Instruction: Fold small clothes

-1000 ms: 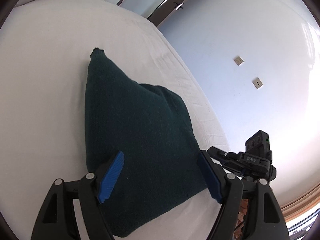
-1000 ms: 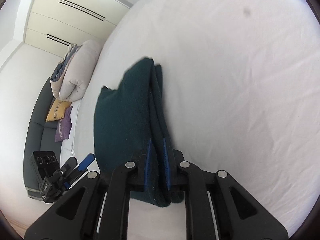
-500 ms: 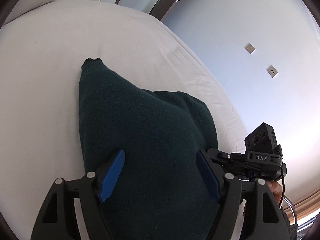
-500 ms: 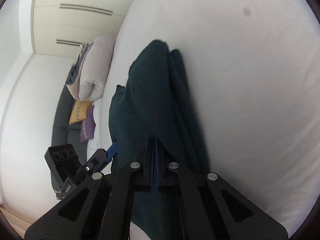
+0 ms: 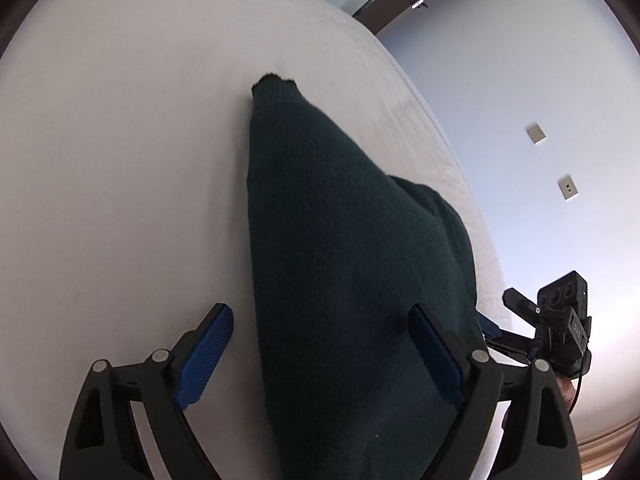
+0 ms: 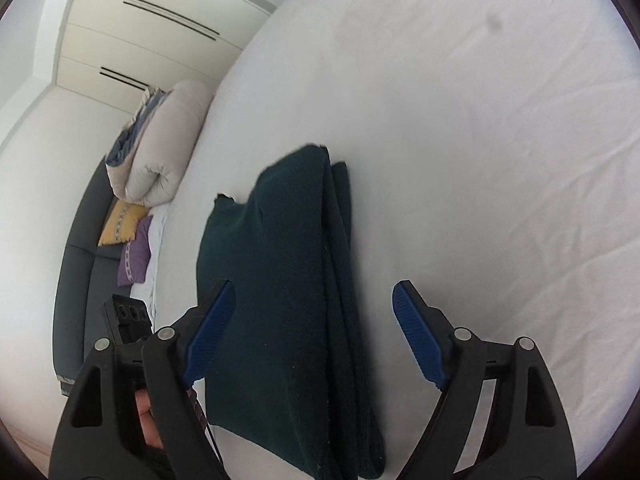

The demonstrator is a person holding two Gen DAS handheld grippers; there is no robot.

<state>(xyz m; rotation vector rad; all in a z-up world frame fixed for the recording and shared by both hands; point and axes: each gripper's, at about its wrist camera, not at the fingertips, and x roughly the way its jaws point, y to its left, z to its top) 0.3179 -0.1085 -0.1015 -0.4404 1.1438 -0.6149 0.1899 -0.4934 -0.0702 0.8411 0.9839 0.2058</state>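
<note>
Wool, dark green and finely knitted, lies folded in thick layers as a small sweater [image 6: 288, 300] on the smooth white bed sheet [image 6: 480, 140]. The left tool [image 5: 320, 356] and the right tool [image 6: 312, 332] both stand spread wide, blue ribbed pads [image 6: 418, 336] straddling the bundle, gripping nothing.

Your dark green knit [image 5: 352, 280] runs off the bottom edge in the left wrist view, its near end unseen; it covers part of your right gripper [image 5: 520, 336] there; the sofa cushions [image 6: 128, 236] are too small to make out their patterns.
</note>
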